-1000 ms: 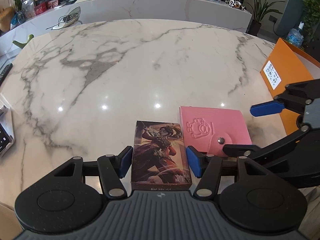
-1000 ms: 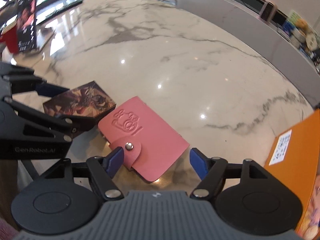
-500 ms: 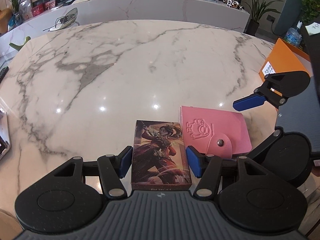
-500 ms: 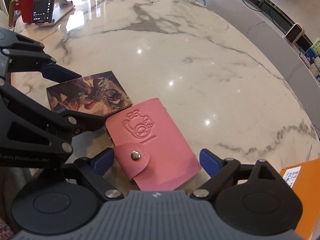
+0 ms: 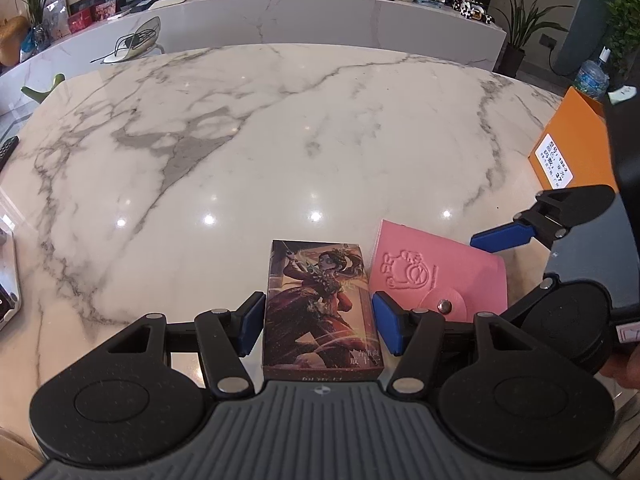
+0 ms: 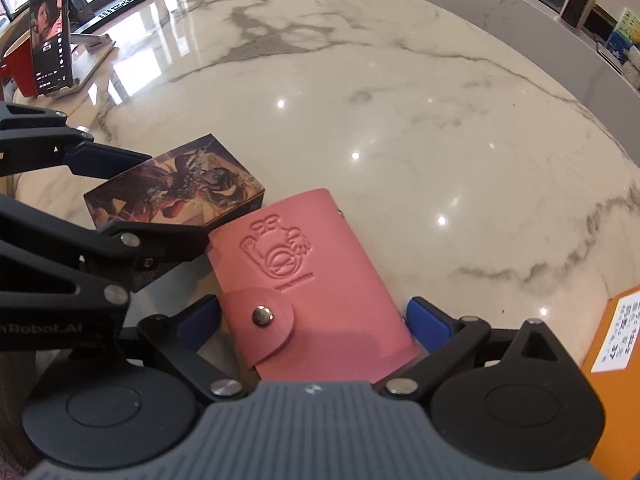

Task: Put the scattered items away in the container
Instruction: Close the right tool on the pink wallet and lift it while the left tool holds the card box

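A card box with a dark fantasy picture (image 5: 322, 304) lies flat on the marble table between the pads of my left gripper (image 5: 320, 326), which is open with small gaps on both sides. It also shows in the right wrist view (image 6: 176, 192). A pink snap-flap card wallet (image 6: 316, 288) lies right beside it, between the pads of my open right gripper (image 6: 316, 324). The wallet also shows in the left wrist view (image 5: 436, 276). An orange container (image 5: 572, 148) stands at the table's right edge.
The orange container's labelled wall (image 6: 612, 340) is close on my right gripper's right. A phone on a stand (image 6: 52, 60) and a red cup (image 6: 18, 70) stand at the far left. The marble table (image 5: 280, 140) stretches ahead.
My right gripper has swung round and moved forward, so the pink wallet now lies deeper between its open pads. The left gripper and the card box have stayed put.
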`<act>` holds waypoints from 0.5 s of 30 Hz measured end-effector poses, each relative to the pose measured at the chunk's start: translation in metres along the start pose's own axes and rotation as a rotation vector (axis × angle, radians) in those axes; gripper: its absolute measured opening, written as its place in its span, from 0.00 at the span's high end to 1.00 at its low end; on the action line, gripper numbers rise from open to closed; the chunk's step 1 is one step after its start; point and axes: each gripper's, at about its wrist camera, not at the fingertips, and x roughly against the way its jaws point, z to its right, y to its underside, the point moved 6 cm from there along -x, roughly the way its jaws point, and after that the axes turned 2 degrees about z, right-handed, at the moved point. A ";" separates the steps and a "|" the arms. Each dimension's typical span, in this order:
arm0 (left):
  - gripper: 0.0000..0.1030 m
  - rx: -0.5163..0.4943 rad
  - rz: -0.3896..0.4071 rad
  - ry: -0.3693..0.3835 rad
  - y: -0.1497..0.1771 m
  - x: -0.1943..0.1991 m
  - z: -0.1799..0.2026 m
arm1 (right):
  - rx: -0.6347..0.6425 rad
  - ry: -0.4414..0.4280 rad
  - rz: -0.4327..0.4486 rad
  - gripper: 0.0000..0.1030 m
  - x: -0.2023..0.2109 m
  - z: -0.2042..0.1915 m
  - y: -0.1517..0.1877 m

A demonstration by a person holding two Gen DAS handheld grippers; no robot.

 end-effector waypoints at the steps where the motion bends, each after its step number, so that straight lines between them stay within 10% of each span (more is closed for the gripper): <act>1: 0.34 -0.006 -0.002 0.001 0.001 0.000 0.001 | -0.015 0.008 0.003 0.06 0.001 -0.001 0.001; 15: 0.34 -0.053 0.005 -0.006 0.008 0.010 0.010 | -0.227 0.116 -0.015 0.10 0.021 -0.004 0.029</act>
